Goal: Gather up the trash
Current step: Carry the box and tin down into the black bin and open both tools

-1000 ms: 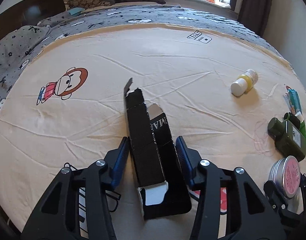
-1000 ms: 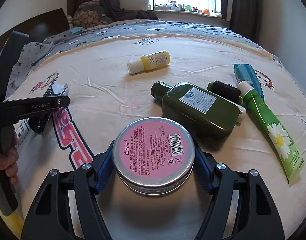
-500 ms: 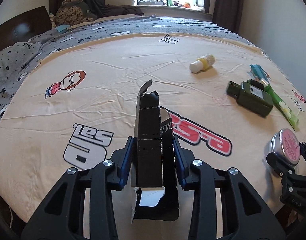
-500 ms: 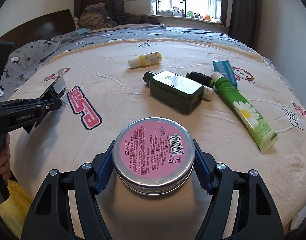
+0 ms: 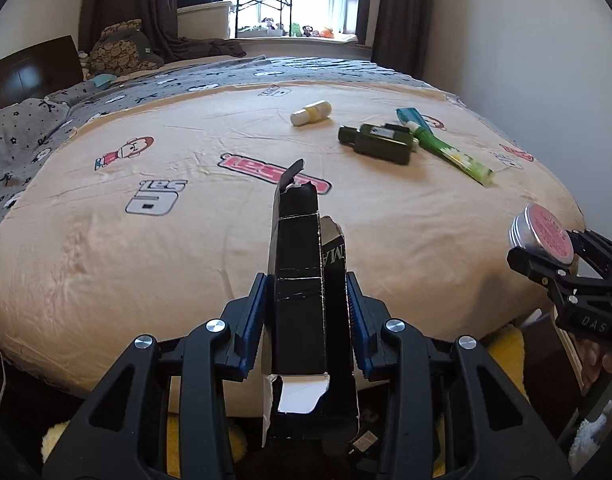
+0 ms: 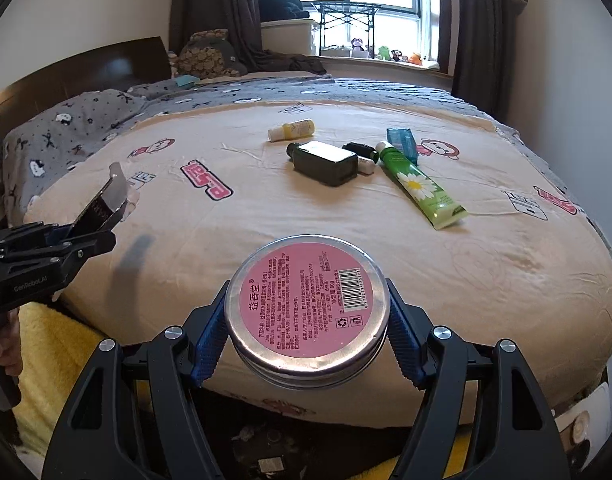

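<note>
My left gripper (image 5: 306, 304) is shut on a torn black cardboard box (image 5: 302, 280) and holds it up over the bed's near edge. It also shows in the right wrist view (image 6: 98, 208) at the left. My right gripper (image 6: 306, 320) is shut on a round metal tin with a pink label (image 6: 306, 308), held above the bed's near edge. The tin also shows in the left wrist view (image 5: 542, 232) at the right.
On the beige bed sheet (image 6: 266, 220) lie a small yellow bottle (image 6: 292, 130), a dark green bottle (image 6: 326, 162), a small black bottle (image 6: 362, 150), a green daisy tube (image 6: 420, 186) and a teal tube (image 6: 402, 140). A yellow rug (image 6: 54, 340) lies below the bed.
Both grippers have pulled back and up from the bed with the box and the tin held; the bed's near edge and the floor now show below them.
</note>
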Motion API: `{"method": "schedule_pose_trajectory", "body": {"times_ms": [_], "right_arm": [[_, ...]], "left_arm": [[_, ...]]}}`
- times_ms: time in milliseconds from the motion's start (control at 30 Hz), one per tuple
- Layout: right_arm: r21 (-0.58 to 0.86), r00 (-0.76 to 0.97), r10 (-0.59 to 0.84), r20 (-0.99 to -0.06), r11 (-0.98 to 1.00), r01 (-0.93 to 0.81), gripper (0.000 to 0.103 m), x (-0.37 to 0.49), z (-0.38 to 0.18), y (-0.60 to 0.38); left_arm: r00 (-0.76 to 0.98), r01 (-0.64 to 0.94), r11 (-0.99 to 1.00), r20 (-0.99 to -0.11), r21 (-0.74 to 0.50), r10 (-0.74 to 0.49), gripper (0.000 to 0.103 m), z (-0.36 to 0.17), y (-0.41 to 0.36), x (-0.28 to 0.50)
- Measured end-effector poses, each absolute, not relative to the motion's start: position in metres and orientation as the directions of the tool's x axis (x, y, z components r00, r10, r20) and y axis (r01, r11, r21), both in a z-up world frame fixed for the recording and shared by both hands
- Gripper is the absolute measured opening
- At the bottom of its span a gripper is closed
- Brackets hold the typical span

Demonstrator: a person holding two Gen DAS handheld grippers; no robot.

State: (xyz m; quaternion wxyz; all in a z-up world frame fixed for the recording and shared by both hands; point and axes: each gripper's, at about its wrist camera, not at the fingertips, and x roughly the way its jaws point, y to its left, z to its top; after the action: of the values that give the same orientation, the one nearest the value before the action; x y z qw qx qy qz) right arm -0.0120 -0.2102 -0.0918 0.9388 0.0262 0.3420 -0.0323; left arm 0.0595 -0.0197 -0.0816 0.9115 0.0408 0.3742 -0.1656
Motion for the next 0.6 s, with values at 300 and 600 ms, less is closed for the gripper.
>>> {"method": "schedule_pose_trajectory", "body": {"times_ms": [300, 600], "right_arm": [[0.039, 0.752, -0.069, -0.655, 0.991, 0.125, 0.071, -0.065, -0.115, -0.216], [0.114, 0.673, -0.011, -0.74, 0.983, 0.142, 0.071, -0.078, -0.171, -0.221]], "left_arm": [[0.592, 0.392, 0.917, -0.743, -0.071, -0.311, 0.036, -0.121, -0.034, 0.008], [0.463, 0.469, 0.883, -0.848, -0.012, -0.258, 0.036, -0.186, -0.061, -0.009]]}}
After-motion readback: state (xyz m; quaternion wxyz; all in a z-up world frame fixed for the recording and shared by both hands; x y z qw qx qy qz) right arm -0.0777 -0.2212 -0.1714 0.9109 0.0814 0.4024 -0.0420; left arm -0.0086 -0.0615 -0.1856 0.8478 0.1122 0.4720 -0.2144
